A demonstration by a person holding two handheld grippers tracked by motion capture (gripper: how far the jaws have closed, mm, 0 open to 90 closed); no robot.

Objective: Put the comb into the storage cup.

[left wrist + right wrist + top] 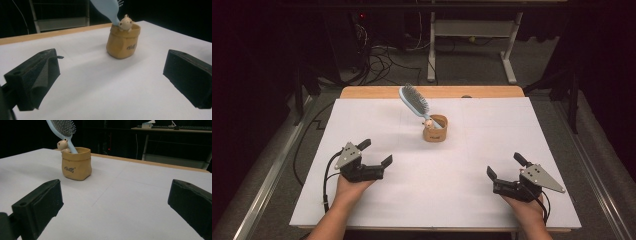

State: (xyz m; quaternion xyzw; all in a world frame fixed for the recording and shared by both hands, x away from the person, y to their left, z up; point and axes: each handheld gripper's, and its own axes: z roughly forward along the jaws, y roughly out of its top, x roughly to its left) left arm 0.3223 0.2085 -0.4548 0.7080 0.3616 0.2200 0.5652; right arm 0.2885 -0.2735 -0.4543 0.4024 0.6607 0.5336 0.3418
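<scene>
A tan sack-shaped pot [435,129] [122,42] [76,163] stands upright near the middle of the white table top [432,200]. A light blue hairbrush [414,101] [107,8] [63,130] rests in it handle down, its bristled head leaning up to the far left. A small cream animal figure [428,123] [125,22] [62,145] sits on the pot's rim. My left gripper [376,152] lies at the near left, open and holding nothing. At the near right, my right gripper [504,167] is open as well, also with nothing in it. Both point toward the pot from a distance.
A wooden strip [432,92] runs along the table's far edge. Beyond it on the floor are a white desk frame [472,40] and a tangle of cables [377,60]. Metal rails [272,175] flank the table on both sides.
</scene>
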